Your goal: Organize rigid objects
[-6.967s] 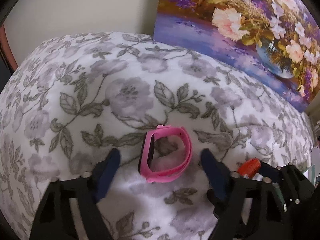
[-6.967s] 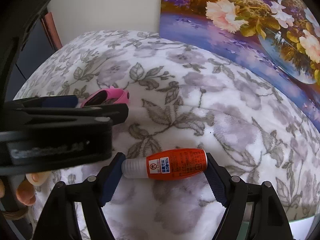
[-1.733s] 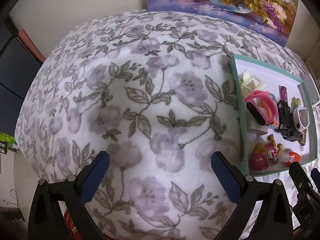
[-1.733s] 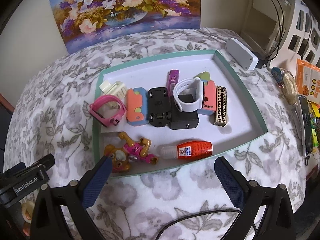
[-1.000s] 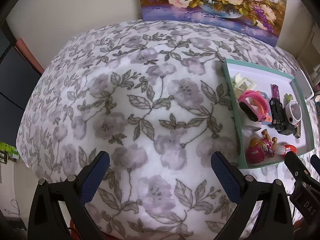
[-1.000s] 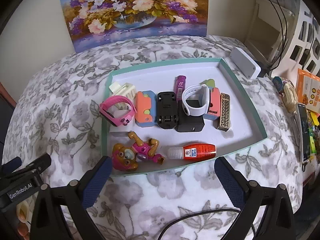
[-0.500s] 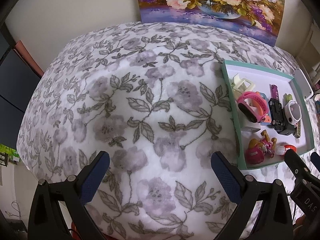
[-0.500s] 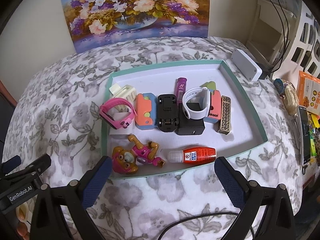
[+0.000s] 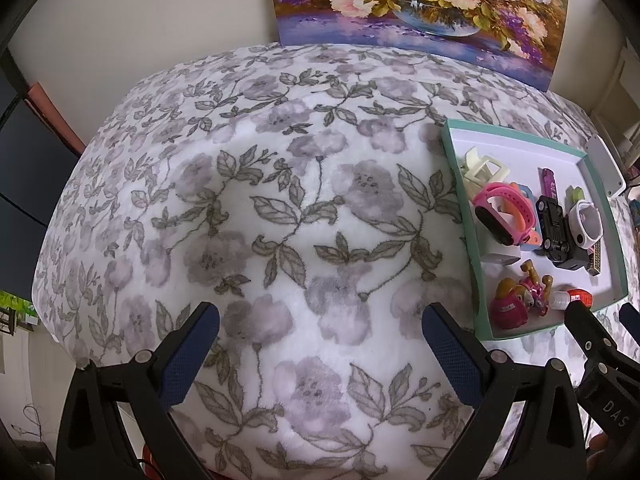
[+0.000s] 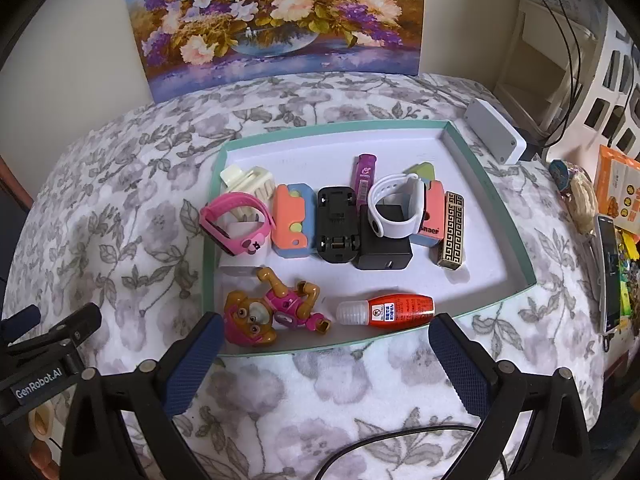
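Now both tools are wide open and hold nothing. The left tool (image 9: 320, 340) hangs over the bare flowered cloth (image 9: 280, 200) of the worktop, and the right tool (image 10: 324, 344) hangs just before the near rim of the green tray (image 10: 508, 216). Inside the tray, the pink watch (image 10: 236, 224) stands at the left end of a row, beside an orange and blue block (image 10: 292, 226), a black clip (image 10: 337, 224) and a white watch (image 10: 394, 210). Nearer the rim lie the toy dog (image 10: 272, 312) and the orange glue bottle (image 10: 386, 310), close together. A flower painting (image 10: 276, 16) leans against the wall behind.
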The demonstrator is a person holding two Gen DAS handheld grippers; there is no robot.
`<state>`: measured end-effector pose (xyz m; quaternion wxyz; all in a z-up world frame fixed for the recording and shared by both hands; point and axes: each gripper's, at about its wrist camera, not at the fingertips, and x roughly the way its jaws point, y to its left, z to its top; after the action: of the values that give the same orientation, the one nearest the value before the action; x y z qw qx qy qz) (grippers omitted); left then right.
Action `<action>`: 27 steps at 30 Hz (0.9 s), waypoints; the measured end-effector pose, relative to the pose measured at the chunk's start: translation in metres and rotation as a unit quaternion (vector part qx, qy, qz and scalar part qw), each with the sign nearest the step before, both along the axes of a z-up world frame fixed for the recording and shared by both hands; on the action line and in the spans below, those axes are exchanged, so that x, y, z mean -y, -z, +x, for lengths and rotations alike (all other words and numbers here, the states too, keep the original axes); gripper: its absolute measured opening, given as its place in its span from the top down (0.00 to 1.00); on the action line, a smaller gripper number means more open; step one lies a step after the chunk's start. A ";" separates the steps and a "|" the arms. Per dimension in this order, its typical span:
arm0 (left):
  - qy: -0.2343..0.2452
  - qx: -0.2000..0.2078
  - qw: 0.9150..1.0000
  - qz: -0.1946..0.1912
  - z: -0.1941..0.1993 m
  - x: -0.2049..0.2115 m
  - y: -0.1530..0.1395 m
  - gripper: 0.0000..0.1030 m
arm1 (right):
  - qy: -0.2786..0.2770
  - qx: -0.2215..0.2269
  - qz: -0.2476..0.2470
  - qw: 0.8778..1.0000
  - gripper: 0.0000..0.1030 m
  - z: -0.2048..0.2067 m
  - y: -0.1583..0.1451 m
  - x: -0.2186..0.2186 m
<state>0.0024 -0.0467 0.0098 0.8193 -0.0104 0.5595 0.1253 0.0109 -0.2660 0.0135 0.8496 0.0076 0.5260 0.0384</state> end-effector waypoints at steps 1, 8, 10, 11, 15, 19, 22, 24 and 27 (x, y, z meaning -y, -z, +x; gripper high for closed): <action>0.001 -0.001 1.000 0.000 0.000 0.000 0.000 0.02 | -0.001 0.000 0.000 1.000 0.00 0.000 0.000 0.000; 0.007 -0.002 1.000 0.001 0.001 0.001 0.001 0.02 | -0.001 -0.002 -0.003 1.000 0.00 0.001 0.001 0.000; 0.008 -0.002 1.000 0.002 0.001 0.002 0.001 0.02 | -0.001 -0.002 -0.003 1.000 0.00 0.001 0.000 0.000; 0.008 -0.002 1.000 0.002 0.001 0.002 0.001 0.02 | -0.001 -0.002 -0.003 1.000 0.00 0.000 0.000 0.000; 0.006 -0.002 1.000 0.001 0.001 0.002 0.001 0.02 | -0.001 -0.003 -0.003 1.000 0.00 0.000 0.000 0.000; 0.007 -0.001 1.000 0.001 0.001 0.002 0.001 0.02 | -0.001 -0.003 -0.003 1.000 0.00 0.000 0.001 0.000; 0.007 -0.002 1.000 0.002 0.001 0.002 0.001 0.02 | -0.001 -0.003 -0.003 1.000 0.00 0.001 0.001 0.000; 0.006 -0.002 1.000 0.002 0.000 0.000 0.000 0.02 | 0.000 -0.002 -0.005 1.000 0.00 0.001 0.001 0.000; 0.005 -0.002 1.000 0.002 0.000 -0.001 0.000 0.02 | 0.000 -0.002 -0.005 1.000 0.00 0.001 0.001 0.000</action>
<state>0.0025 -0.0454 0.0095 0.8191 -0.0056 0.5605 0.1223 0.0116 -0.2655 0.0127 0.8483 0.0036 0.5283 0.0358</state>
